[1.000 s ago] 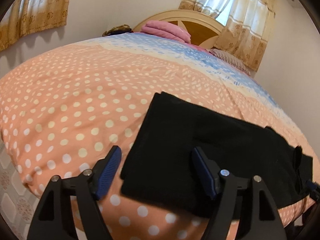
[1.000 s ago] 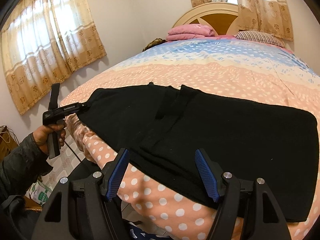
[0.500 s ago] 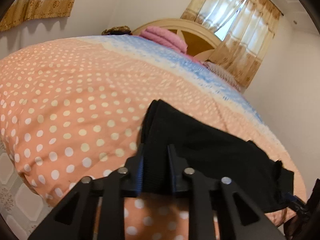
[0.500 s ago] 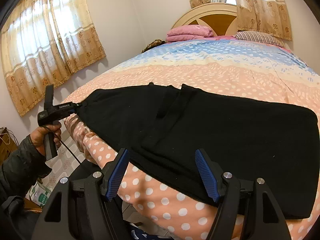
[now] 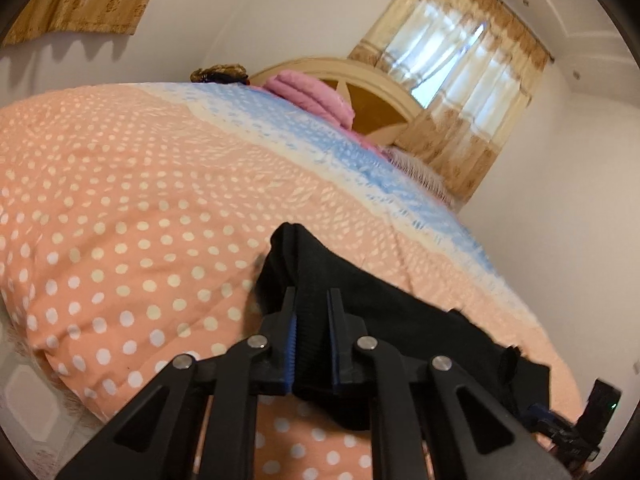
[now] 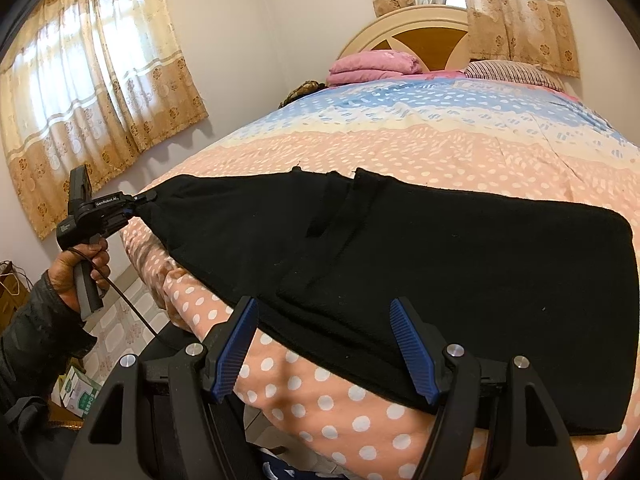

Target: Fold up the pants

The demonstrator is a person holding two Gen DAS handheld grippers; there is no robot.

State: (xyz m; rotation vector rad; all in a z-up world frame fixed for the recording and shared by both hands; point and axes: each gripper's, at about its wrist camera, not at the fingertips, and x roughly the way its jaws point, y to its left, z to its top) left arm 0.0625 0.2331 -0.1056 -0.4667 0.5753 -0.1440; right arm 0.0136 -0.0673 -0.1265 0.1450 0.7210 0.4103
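Black pants (image 6: 440, 264): spread across the near end of a bed (image 6: 440, 148) with a spotted peach cover. Left gripper (image 5: 311, 312): fingers have just closed, now pinching the pants' end at 9 o'clock, raised off the cover. Right gripper (image 6: 324, 344): fingers wide, straddling the near hem at 6 o'clock without pressing it.
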